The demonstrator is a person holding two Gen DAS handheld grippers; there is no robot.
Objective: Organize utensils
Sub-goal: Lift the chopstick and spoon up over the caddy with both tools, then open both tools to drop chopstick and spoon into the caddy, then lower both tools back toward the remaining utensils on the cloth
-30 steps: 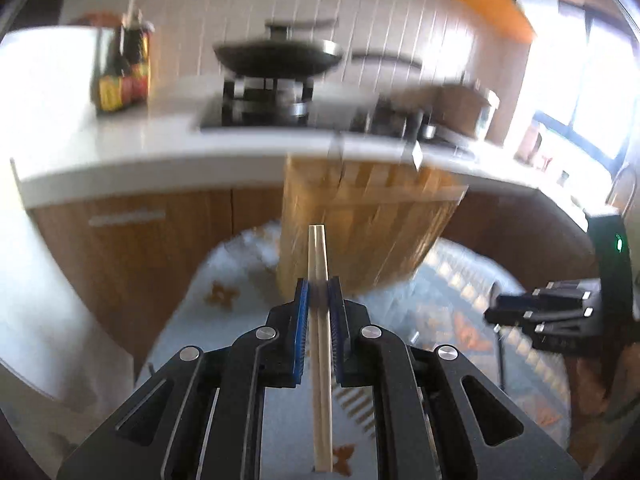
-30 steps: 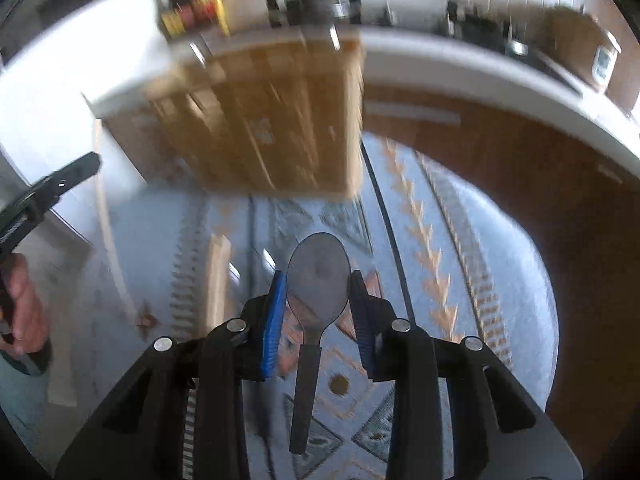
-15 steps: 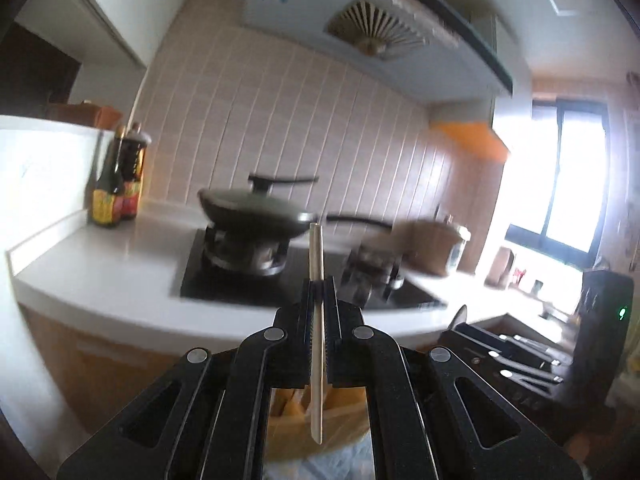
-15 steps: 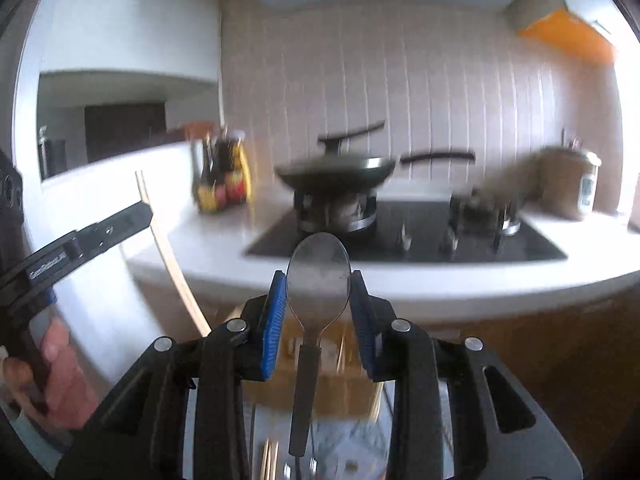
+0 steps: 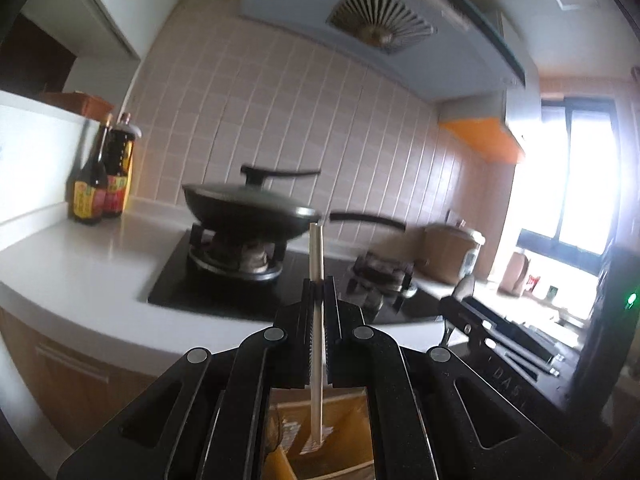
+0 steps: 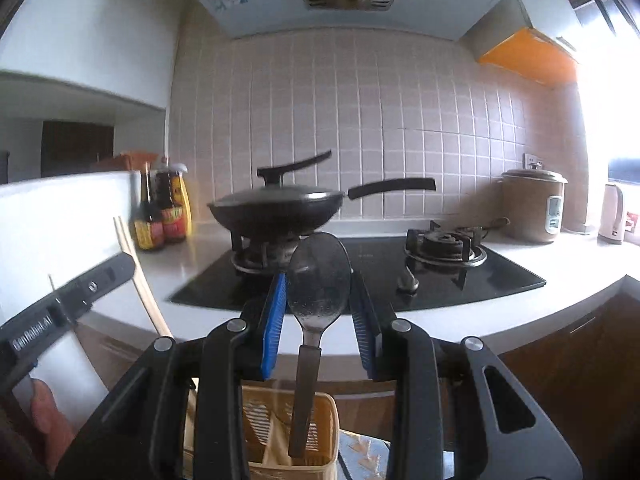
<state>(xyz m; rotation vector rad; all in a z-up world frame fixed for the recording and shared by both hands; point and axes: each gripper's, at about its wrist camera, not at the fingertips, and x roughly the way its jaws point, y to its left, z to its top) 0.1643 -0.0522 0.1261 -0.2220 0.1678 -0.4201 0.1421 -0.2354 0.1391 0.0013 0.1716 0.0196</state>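
My left gripper (image 5: 319,284) is shut on a pair of pale wooden chopsticks (image 5: 316,280), held upright, their lower ends over a tan slatted utensil holder (image 5: 344,440). My right gripper (image 6: 319,280) is shut on a metal spoon (image 6: 318,276) with a dark handle, bowl up, the handle hanging down into the tan utensil holder (image 6: 316,432). The left gripper (image 6: 68,304) with its chopsticks (image 6: 140,280) shows at the left of the right wrist view. The right gripper (image 5: 508,336) shows at the right of the left wrist view.
A white counter (image 6: 560,304) holds a black gas hob (image 6: 400,276) with a lidded wok (image 6: 276,208). Sauce bottles (image 6: 160,216) stand at the left, a rice cooker (image 6: 532,208) and kettle (image 6: 612,212) at the right. Brown cabinets (image 6: 580,380) lie below.
Both grippers tilted up from the patterned cloth and holder to face the stove, then settled. The chopsticks and spoon stay gripped, their lower ends now at the holder.
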